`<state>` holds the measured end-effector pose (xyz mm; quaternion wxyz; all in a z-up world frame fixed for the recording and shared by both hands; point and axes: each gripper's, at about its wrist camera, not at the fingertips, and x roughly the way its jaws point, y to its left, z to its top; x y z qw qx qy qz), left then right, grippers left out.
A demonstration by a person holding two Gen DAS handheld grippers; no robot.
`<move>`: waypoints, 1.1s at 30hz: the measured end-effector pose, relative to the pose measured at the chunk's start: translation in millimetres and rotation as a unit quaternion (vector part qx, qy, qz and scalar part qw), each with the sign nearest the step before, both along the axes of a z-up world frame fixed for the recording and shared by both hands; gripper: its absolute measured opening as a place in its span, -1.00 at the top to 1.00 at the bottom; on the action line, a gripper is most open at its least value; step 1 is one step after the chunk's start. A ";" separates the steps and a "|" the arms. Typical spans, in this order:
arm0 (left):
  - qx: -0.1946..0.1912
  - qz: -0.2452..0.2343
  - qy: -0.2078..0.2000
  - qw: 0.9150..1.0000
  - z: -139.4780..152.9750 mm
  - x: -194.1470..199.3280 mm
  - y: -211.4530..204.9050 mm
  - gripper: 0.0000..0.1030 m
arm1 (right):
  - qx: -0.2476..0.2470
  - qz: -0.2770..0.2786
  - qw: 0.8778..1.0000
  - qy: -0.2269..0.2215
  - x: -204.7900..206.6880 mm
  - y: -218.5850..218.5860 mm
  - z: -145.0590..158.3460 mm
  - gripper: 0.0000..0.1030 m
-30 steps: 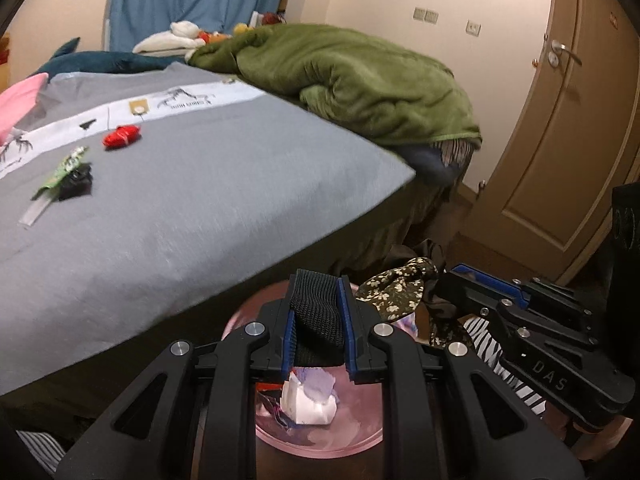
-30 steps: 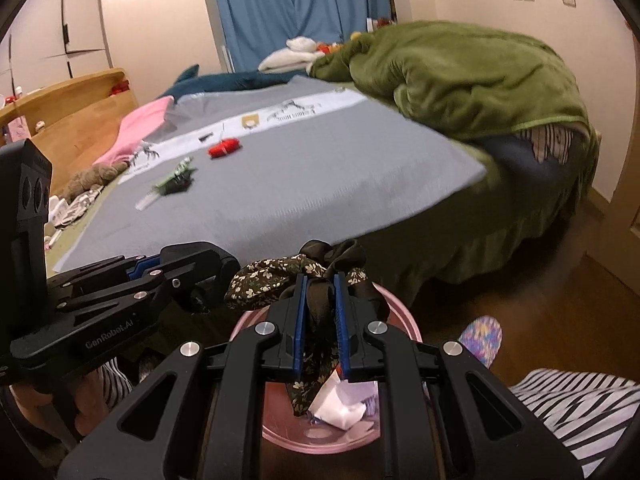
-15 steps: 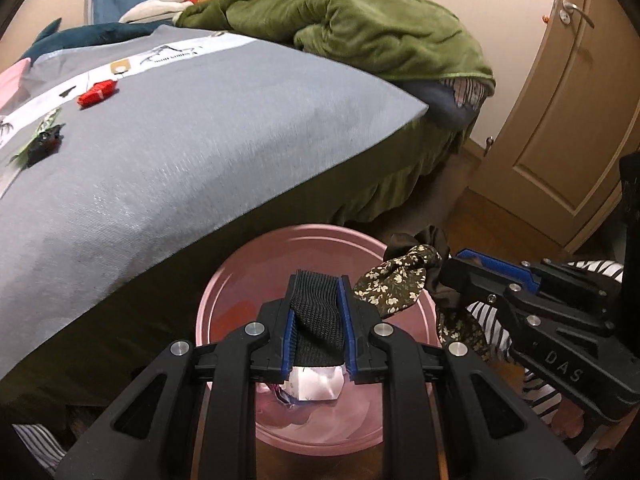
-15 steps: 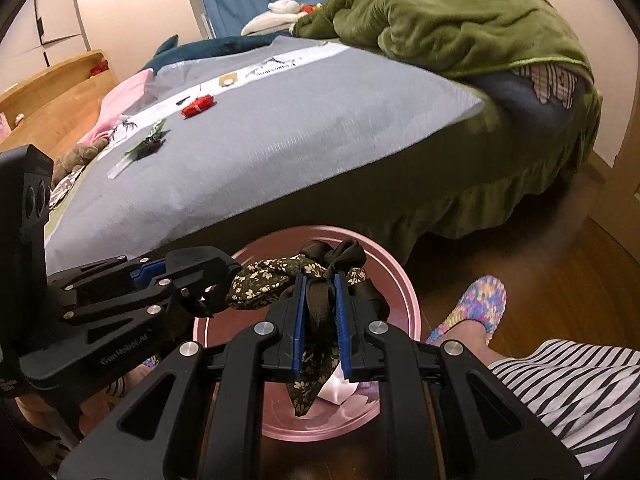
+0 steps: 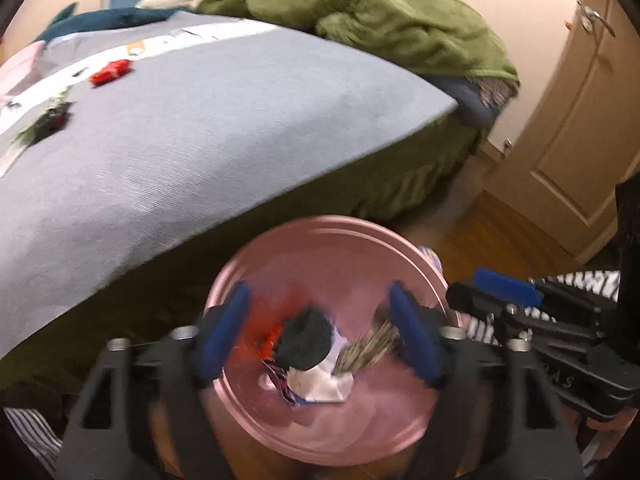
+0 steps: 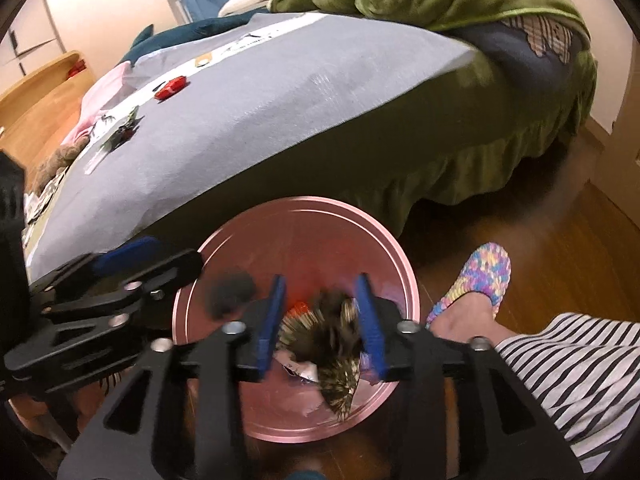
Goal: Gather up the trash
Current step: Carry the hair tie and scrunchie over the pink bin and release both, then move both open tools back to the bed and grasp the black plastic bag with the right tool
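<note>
Working beside the bed (image 5: pixel 200 140), with its grey sheet on top and the green blanket (image 5: pixel 380 12) bunched at the far end. Hovering both tools over the pink bin (image 5: pixel 332 224), which is standing on the wooden floor (image 6: pixel 580 240) just beside the bed's skirt and near a slippered foot (image 6: pixel 476 284).

Releasing on both sides at once. Holding the left tool (image 5: pixel 318 296) spread wide now, where half a second ago it was clamped on the black fabric (image 5: pixel 306 338); that piece is dropping, blurred, inside the bin above the white tissue (image 5: pixel 320 386). Opening the right tool (image 6: pixel 321 280) likewise, jaws parted and gripping nothing, with the floral cloth (image 6: pixel 332 344) falling between them toward the bin's bottom. Whether either piece is already resting is too smeared by motion to tell.

Judging from this, finishing one drop-off: two items now going in with the earlier rubbish rather than hanging above it.

Leaving more to fetch, though. Lying out on the grey sheet, well apart from the bin, are a red wrapper (image 5: pixel 110 72) and, nearer the edge, a green and dark wrapper (image 5: pixel 46 120). Probably calling next for lifting both empty tools clear of the rim and reaching back across the bed.
</note>
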<state>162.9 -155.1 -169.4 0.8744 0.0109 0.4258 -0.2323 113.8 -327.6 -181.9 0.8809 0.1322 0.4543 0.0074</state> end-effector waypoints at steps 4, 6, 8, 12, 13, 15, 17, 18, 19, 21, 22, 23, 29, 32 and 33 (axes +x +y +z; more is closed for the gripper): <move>0.001 0.011 -0.004 1.000 4.2 4.0 2.5 -0.63 | 0.001 -0.015 1.000 0.002 1.5 -3.1 0.3 -0.28; 0.002 0.016 -0.009 1.000 9.2 5.2 4.5 -0.63 | 0.005 -0.020 1.000 0.001 1.7 -4.9 3.3 -0.40; 0.006 0.021 -0.019 1.000 20.6 7.2 8.3 -0.63 | 0.008 -0.025 1.000 -0.006 1.9 -6.3 9.8 -0.50; 0.013 0.045 -0.067 0.997 57.5 10.2 23.7 -0.64 | 0.012 -0.022 0.999 -0.042 6.8 -0.8 41.0 -0.65; 0.010 0.057 -0.085 0.995 71.7 11.8 32.0 -0.65 | 0.011 -0.017 0.998 -0.054 9.1 3.2 50.6 -0.67; 0.003 0.078 -0.107 0.991 92.5 15.0 47.2 -0.72 | 0.009 -0.005 0.997 -0.080 16.7 13.4 72.1 -0.71; -0.005 0.101 -0.135 0.986 117.7 20.9 68.5 -0.73 | 0.011 0.011 0.994 -0.110 27.4 28.3 96.5 -0.73; -0.008 0.114 -0.148 0.982 128.9 23.7 80.1 -0.74 | 0.012 0.018 0.992 -0.121 31.9 33.7 105.3 -0.74; -0.009 0.124 -0.157 0.980 137.1 26.5 88.6 -0.75 | 0.013 0.028 0.990 -0.134 37.8 41.5 115.6 -0.76; -0.013 0.146 -0.173 0.974 152.1 32.0 107.6 -0.79 | 0.011 0.044 0.987 -0.157 48.9 56.9 132.3 -0.79; -0.015 0.163 -0.184 0.969 160.2 36.2 122.9 -0.79 | 0.009 0.053 0.985 -0.166 54.9 65.4 138.9 -0.80; -0.014 0.173 -0.190 0.966 163.1 39.2 130.1 -0.79 | 0.008 0.061 0.983 -0.173 60.6 73.2 144.1 -0.80; 0.010 0.253 -0.207 0.945 169.2 62.8 200.0 -0.80 | -0.001 0.111 0.975 -0.190 106.9 128.8 157.2 -0.81; 0.020 0.292 -0.210 0.933 168.4 77.6 234.3 -0.80 | -0.008 0.135 0.972 -0.194 137.0 160.4 153.8 -0.81; 0.025 0.302 -0.213 0.929 168.8 81.6 243.5 -0.80 | -0.008 0.140 0.970 -0.196 144.7 169.1 153.0 -0.81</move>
